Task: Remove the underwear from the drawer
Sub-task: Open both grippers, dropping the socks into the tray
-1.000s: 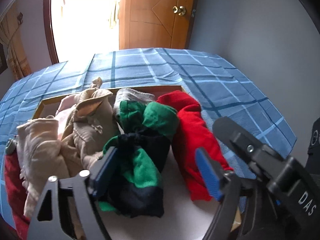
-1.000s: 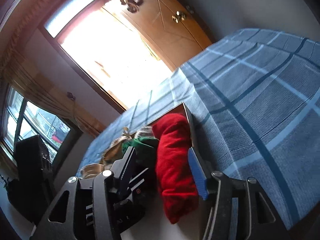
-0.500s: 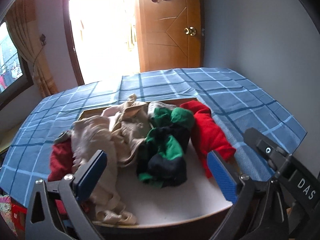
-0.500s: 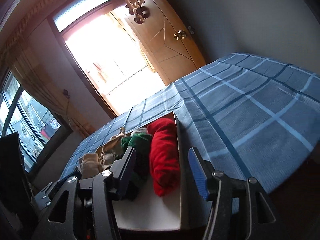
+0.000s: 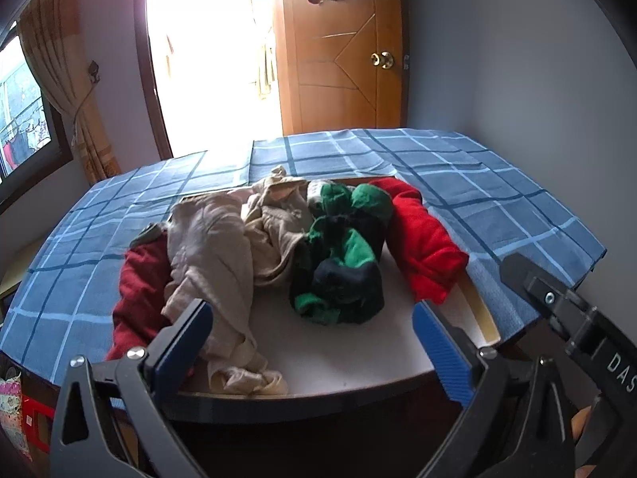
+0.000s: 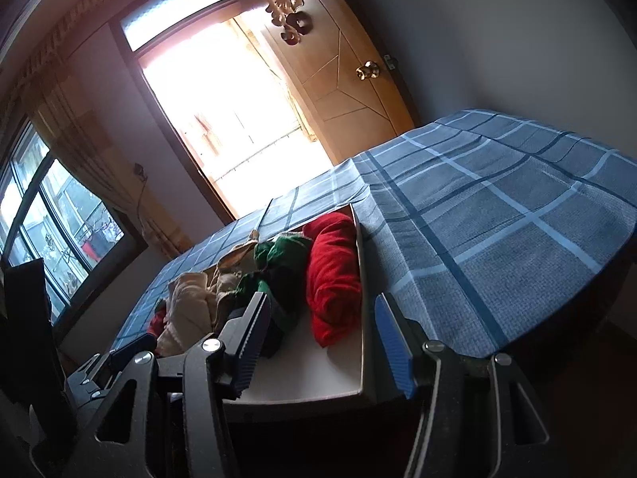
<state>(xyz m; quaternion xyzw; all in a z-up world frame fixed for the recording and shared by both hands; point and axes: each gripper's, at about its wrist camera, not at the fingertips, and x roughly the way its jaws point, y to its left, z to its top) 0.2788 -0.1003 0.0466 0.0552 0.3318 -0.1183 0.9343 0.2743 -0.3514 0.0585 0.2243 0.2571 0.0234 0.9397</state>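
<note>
Left wrist view: left gripper (image 5: 312, 332) jaws, just opened wide, hold nothing above the drawer (image 5: 483, 318); underwear (image 5: 342, 263) lies inside. Right gripper (image 6: 318, 342) jaws half-open, empty.

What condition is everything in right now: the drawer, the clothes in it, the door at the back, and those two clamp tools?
Drawer: pulled open.
Bright red garment: rolled up, lying along the drawer's right side.
Green and dark garment: bunched, in the drawer's middle.
Beige garments: crumpled, piled left of middle.
Dark red garment: draped over the drawer's left edge.
Wooden door: swung open.
Left gripper: open wide, empty.
Right gripper: open, empty.
</note>
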